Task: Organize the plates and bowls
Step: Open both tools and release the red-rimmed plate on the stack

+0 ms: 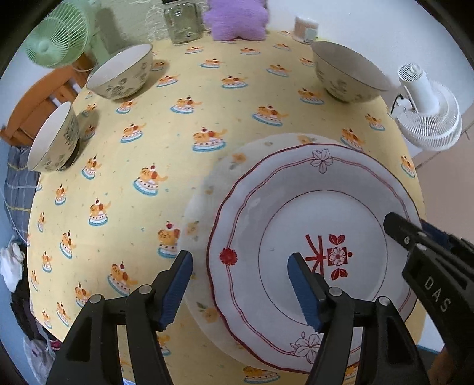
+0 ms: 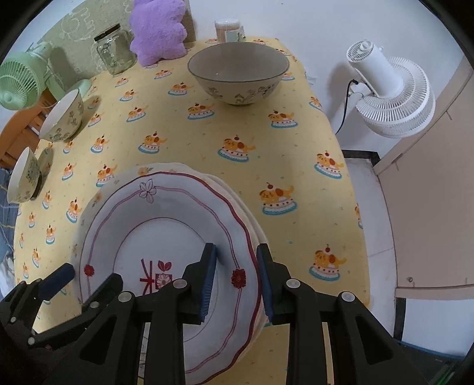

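Note:
A white plate with red trim (image 1: 311, 207) lies on top of a cream plate with yellow flowers (image 1: 207, 189) near the table's front. My left gripper (image 1: 240, 281) is open, its jaws straddling the red-trimmed plate's left rim. My right gripper (image 2: 237, 272) is open around the plate's (image 2: 166, 225) right rim, with the cream plate (image 2: 142, 170) showing beneath. Three flowered bowls stand on the table: one far right (image 1: 346, 71), two at the left (image 1: 121, 71) (image 1: 54, 139). In the right wrist view they show at the back (image 2: 238, 72) and left (image 2: 63, 118) (image 2: 22, 177).
The table has a yellow cloth (image 1: 177, 142) with cake prints. A glass jar (image 1: 182, 23), a purple plush (image 1: 237, 20) and a toothpick holder (image 1: 306, 28) stand at the back edge. A green fan (image 1: 56, 38) is back left, a white fan (image 1: 429, 112) off the right side.

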`<state>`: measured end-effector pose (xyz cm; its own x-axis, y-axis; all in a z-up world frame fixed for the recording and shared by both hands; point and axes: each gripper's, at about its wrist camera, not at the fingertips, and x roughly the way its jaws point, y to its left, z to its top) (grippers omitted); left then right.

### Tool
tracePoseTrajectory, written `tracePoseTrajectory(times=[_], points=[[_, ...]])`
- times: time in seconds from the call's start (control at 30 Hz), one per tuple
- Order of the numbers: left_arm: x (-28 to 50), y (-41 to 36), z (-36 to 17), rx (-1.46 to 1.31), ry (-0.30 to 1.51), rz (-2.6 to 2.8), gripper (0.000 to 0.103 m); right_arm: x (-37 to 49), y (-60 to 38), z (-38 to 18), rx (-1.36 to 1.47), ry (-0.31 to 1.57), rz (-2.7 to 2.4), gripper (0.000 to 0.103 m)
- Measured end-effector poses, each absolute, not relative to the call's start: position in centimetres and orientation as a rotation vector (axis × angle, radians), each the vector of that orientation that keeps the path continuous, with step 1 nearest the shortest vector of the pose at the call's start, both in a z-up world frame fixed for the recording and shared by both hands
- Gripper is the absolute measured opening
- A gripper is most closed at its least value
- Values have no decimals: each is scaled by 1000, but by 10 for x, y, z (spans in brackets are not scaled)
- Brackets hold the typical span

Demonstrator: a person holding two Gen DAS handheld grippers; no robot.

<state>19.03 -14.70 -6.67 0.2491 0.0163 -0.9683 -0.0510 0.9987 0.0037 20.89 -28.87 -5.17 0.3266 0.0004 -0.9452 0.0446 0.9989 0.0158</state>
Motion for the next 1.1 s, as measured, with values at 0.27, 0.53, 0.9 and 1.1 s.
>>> tracePoseTrajectory(times=[0.27, 0.53, 0.9, 1.1], points=[[190, -139, -67, -51, 1303, 41, 72, 214, -275, -57, 22, 1231, -31, 34], [188, -140, -67, -64, 1301, 37, 78, 213, -276, -59, 0, 1242, -22, 42], [176, -124, -57, -107, 1281, 46, 87, 203, -261, -47, 34, 1212, 69, 74], [174, -93, -48, -107, 1252, 17, 89, 197, -223, -34, 33, 1186, 89, 78]])
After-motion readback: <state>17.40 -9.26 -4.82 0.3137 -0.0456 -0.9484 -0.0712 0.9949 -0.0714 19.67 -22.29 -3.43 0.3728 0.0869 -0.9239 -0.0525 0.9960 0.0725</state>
